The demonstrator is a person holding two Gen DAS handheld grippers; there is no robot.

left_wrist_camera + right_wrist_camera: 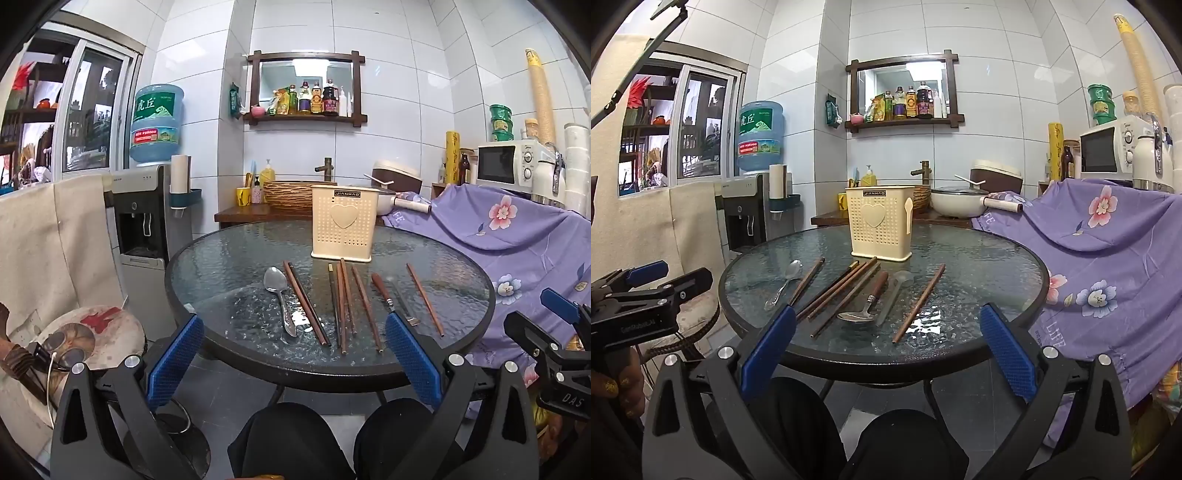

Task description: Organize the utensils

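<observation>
A cream perforated utensil holder (344, 225) (881, 225) stands upright at the far side of the round glass table (207, 266) (979, 258). In front of it lie a metal spoon (279, 295) (785, 282), several brown chopsticks (306, 304) (836, 290), a wooden-handled spoon (382, 290) (866, 306) and one chopstick apart at the right (424, 299) (919, 302). My left gripper (293, 363) is open and empty, held before the table's near edge. My right gripper (886, 354) is open and empty, also short of the near edge.
A water dispenser (147, 221) stands left of the table. A purple floral cloth (517, 236) covers furniture at the right. A counter with a sink basket (291, 194) and pot (956, 201) lies behind. The person's knees (295, 439) are below the table.
</observation>
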